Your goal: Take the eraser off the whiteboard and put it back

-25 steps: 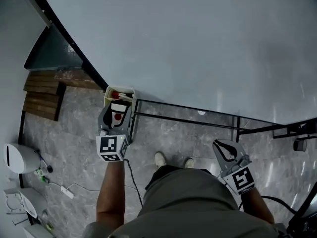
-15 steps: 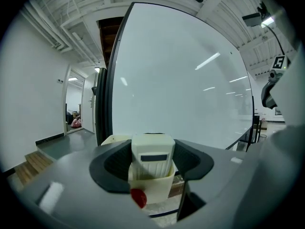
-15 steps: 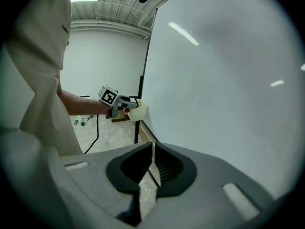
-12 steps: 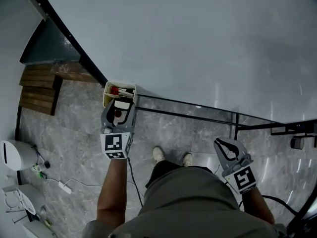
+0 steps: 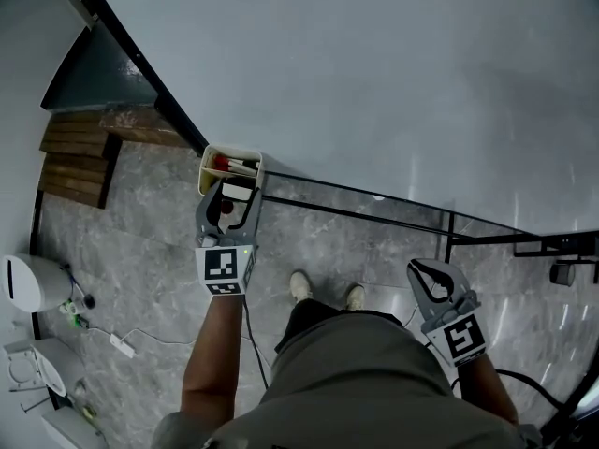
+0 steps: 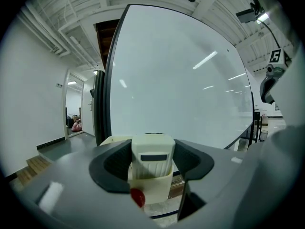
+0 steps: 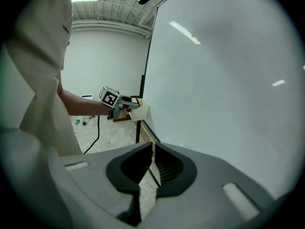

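Standing at the whiteboard [image 5: 374,82], a person holds the left gripper [image 5: 230,202] at the cream holder [image 5: 231,152] on the board's lower corner, with the eraser [image 5: 237,191] between its jaws. The right gripper [image 5: 423,274] hangs well apart on the other side.

Left gripper view: both pads pinch the eraser's [image 6: 151,149] sides, the jaws set wide around it. It stands upright, long axis vertical, with its lower end inside the holder [image 6: 155,187], just ahead of and below the claw.

Right gripper view: the jaws are pressed together on nothing, and the holder [image 7: 141,111] sits far off along the board's bottom edge.

Only the left hand looks placed to finish. The eraser seems seated, so the jaws likely need only part and draw straight back.
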{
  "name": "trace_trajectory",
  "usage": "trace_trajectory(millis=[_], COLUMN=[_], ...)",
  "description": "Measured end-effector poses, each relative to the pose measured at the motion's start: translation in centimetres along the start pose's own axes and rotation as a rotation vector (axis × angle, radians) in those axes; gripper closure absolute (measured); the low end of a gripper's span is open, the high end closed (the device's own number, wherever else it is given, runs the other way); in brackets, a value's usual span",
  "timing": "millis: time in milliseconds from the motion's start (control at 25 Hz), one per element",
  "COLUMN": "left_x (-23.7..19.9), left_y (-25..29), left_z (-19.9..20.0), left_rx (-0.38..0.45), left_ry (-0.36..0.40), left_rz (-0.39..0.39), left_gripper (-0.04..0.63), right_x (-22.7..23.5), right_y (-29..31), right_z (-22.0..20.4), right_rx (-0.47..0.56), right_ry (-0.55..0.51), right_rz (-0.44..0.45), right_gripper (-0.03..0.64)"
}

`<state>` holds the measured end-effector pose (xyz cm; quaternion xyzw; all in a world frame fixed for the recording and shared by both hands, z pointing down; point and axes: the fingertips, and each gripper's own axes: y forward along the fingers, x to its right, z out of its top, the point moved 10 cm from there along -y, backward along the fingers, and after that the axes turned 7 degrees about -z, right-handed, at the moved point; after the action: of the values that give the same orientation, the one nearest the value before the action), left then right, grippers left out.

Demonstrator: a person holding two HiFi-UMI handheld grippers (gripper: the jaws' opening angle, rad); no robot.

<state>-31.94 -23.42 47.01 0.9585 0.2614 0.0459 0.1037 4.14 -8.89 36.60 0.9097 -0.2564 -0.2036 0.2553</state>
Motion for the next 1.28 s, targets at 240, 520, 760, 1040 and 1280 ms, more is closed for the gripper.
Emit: trace_trajectory(millis=[240,520,760,1040,1280], left_x=[0.4,0.4,0.9,1.8,3.7], left_y=[-0.1,-0.2,-1.1,-3.5,-7.4], left_z=[0.2,0.1,0.5,2.4,5.3], left_rx=[0.019,0.012,0.007,0.069,0.125], left_ry=[0.009,0.014,0.023,0.075,0.108], left_rz=[0.022,0.037,0.04,0.056,0.099], left_gripper=[0.318,0.318,0.318,0.314,0.31], right_x=[0.4,0.8,0.6,0.1,0.1], right_y=[-0.8,-0.7,-0.9,-0.5,0.1], right_z=[-0.3,-0.6,-0.5,-0.1,0.4], right_rx=[0.006,0.015,0.03,0.075,0.131], right_ry=[0.005,0.004,0.005,-0.016,-0.046], right_rz=[-0.009,-0.009,0.006,0.035,0.108], right_gripper=[0.607,0.607,0.607,0.607,0.607])
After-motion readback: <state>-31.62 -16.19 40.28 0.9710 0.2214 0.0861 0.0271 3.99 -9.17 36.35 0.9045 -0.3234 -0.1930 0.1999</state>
